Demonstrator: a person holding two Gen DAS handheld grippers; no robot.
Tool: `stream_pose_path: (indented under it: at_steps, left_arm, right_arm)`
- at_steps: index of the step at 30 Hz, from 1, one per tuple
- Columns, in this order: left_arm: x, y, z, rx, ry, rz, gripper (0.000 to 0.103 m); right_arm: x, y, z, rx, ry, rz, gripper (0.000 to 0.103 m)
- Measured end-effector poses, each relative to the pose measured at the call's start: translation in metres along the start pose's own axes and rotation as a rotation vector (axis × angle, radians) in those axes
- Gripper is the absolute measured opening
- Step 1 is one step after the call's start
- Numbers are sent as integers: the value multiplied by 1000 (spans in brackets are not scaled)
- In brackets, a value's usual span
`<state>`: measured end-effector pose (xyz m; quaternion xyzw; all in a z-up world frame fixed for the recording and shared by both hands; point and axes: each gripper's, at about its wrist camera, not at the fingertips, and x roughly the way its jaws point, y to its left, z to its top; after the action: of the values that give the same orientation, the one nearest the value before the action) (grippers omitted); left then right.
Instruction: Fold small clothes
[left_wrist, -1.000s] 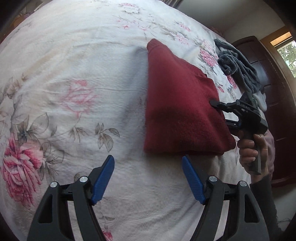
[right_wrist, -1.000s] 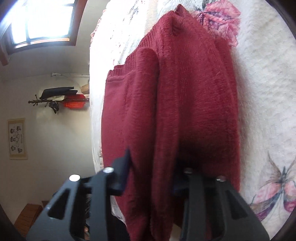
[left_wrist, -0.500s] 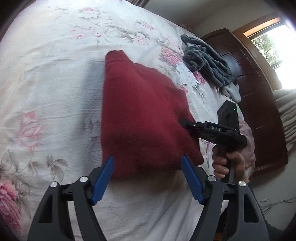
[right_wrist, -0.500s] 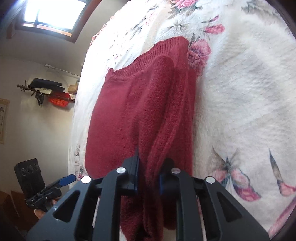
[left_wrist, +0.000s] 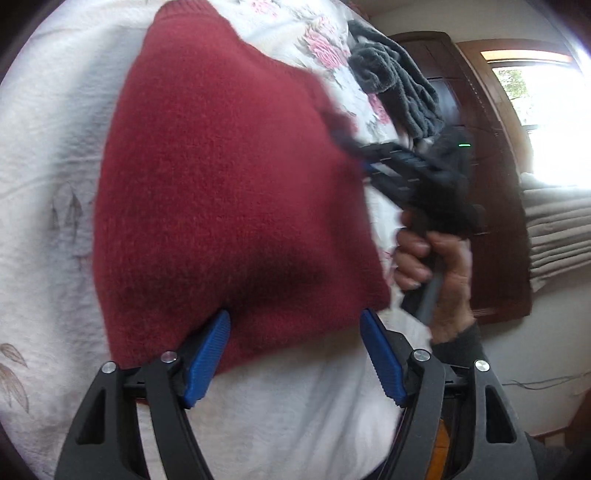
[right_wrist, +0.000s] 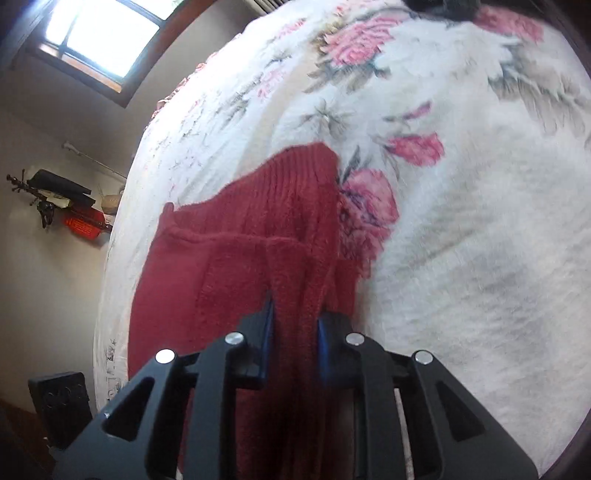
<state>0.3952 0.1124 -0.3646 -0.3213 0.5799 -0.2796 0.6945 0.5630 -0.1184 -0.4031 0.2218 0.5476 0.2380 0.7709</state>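
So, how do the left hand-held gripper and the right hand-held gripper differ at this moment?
The left hand-held gripper is open, its blue pads wide apart at the near edge of the red sweater; the right hand-held gripper is shut on a fold of that sweater. The left holds nothing, while the right has red knit pinched between its pads. Both are black with blue pads and work over the floral bedspread.

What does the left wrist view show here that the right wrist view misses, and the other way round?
Only the left wrist view shows the open left gripper at the sweater's near edge, the hand holding the other tool, and a grey garment. Only the right wrist view shows the right gripper shut on a fold of knit, plus the ribbed hem. Both show the red sweater on the floral bedspread.
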Motion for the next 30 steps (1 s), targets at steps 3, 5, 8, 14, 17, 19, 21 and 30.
stream_pose_path:
  at_steps: [3, 5, 8, 14, 17, 19, 21, 30]
  left_arm:
    - [-43, -23, 22, 103, -100, -20, 72]
    - [-57, -29, 47, 140, -150, 23, 72]
    - [-53, -26, 90, 175, -152, 125, 72]
    - [-2, 19, 134, 113, -51, 374, 64]
    - [-21, -4, 123, 159, -86, 328, 64]
    - [-33, -19, 100, 213, -89, 232, 64]
    - [-27, -26, 82, 244, -62, 216, 63]
    - [-19, -39, 45, 261, -52, 254, 48]
  right_arm:
    - [-38, 2, -1, 17, -90, 55, 44]
    - [-50, 10, 4, 4, -97, 79, 52]
    - [-28, 17, 10, -13, 15, 57, 46]
    - [0, 6, 5, -55, 63, -65, 12]
    - [-41, 27, -8, -88, -4, -19, 18]
    - [-61, 45, -28, -157, 25, 60, 18]
    - [-61, 57, -52, -220, 72, 64, 16]
    - [-71, 54, -84, -187, 87, 90, 14]
